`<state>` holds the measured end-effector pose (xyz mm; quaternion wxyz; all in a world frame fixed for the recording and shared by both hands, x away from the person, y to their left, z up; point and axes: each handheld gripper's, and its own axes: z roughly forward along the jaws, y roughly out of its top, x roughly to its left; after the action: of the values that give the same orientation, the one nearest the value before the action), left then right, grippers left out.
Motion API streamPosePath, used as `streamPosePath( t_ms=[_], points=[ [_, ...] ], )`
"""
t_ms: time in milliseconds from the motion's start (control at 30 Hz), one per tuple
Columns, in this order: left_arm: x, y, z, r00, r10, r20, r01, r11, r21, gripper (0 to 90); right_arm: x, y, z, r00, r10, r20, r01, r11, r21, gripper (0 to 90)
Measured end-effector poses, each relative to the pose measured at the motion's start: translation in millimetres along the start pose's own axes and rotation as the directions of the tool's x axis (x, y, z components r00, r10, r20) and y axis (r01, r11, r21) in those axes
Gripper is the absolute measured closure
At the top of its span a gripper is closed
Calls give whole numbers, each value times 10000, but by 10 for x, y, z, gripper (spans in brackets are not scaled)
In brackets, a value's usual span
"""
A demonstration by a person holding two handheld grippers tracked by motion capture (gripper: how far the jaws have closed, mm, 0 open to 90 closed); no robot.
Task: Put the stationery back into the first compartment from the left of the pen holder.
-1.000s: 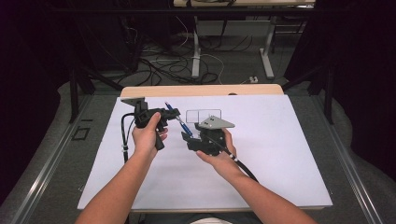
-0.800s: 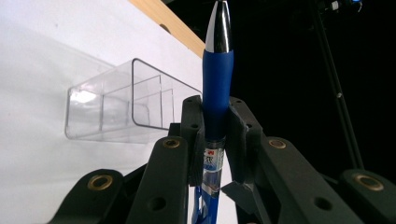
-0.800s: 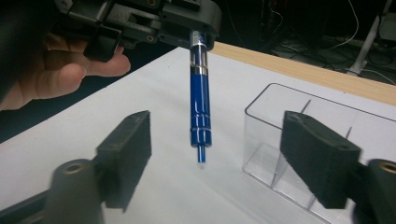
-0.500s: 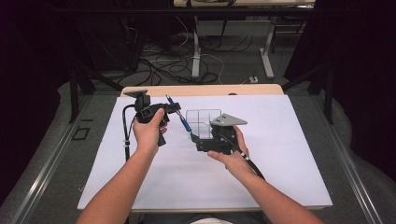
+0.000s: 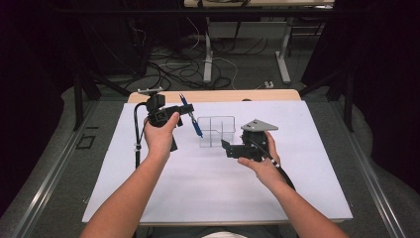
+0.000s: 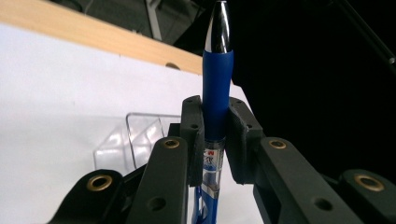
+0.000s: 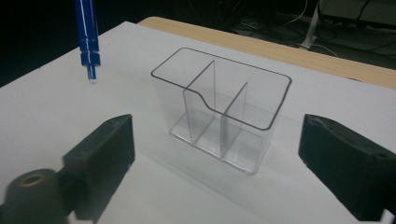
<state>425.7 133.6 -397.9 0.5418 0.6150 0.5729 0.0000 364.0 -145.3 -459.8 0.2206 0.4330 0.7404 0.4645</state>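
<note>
Compared with a second ago, my right tongs (image 5: 227, 147) sit farther right, clear of the pen, and their jaws have just been spreading; nothing is between them. My left tongs (image 5: 187, 110) are slightly higher and pressed together on the blue pen (image 5: 191, 116), pinching its barrel. The pen hangs tilted in the air, tip up, just left of the clear plastic holder (image 5: 216, 131).

The holder stands upright on the white sheet (image 5: 208, 188) covering the bench (image 5: 218, 95). Thin walls divide it into compartments, and all of them are empty. In the right gripper view the holder (image 7: 224, 112) stands between my spread jaws but beyond them, apart from both.

The holder sits toward the far middle of the sheet, short of the far edge. Bare sheet lies on every side of it, widest toward me.
</note>
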Motion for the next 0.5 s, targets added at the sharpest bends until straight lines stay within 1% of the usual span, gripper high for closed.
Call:
streamPosePath(
  t_ms=[33,67,100,133,167,200,267,333,367,400,433,467,500],
  points=[
    [-20,4,1,9999,169,-9,-169,9999,-16,787,-31,3,-9,10000,5,46,-5,10000,-28,31],
    [-36,6,7,9990,449,-65,-450,9990,-82,787,-51,5,-15,10000,81,37,-80,10000,-51,11],
    [-57,5,15,9978,642,-132,-645,9978,-181,787,-78,5,-20,9999,74,75,-73,10000,-48,0],
    [-68,3,22,9952,955,-230,-961,9950,-281,787,-102,4,-25,9999,86,124,-86,10000,-37,0],
    [-87,3,27,9928,1165,-280,-1174,9926,-305,787,-124,0,-29,9998,121,170,-120,9999,-64,0],
    [-104,2,30,9891,1425,-378,-1438,9890,-336,787,-144,-2,-32,9995,160,262,-159,9999,-46,0],
    [-144,-8,42,9829,1794,-424,-1813,9823,-464,787,-188,-13,-40,9992,227,335,-228,9997,18,0],
    [-183,-19,60,9719,2273,-607,-2307,9713,-575,787,-231,-26,-38,9986,293,444,-292,9996,-46,0],
    [-198,-24,67,9647,2540,-689,-2583,9640,-632,787,-253,-33,-41,9982,328,495,-328,9995,-4,0],
    [-206,-33,80,9590,2765,-626,-2812,9559,-853,787,-279,-42,-41,9979,320,558,-322,9995,19,0],
    [-210,-38,89,9499,3052,-680,-3111,9443,-1074,785,-297,-53,-36,9974,387,612,-387,9993,-7,0],
    [-221,-38,95,9458,3165,-726,-3232,9391,-1171,784,-318,-64,-36,9969,410,670,-414,9991,36,0],
    [-224,-33,102,9428,3264,-678,-3326,9352,-1215,783,-340,-76,-32,9960,447,771,-448,9990,-8,0]
  ],
)
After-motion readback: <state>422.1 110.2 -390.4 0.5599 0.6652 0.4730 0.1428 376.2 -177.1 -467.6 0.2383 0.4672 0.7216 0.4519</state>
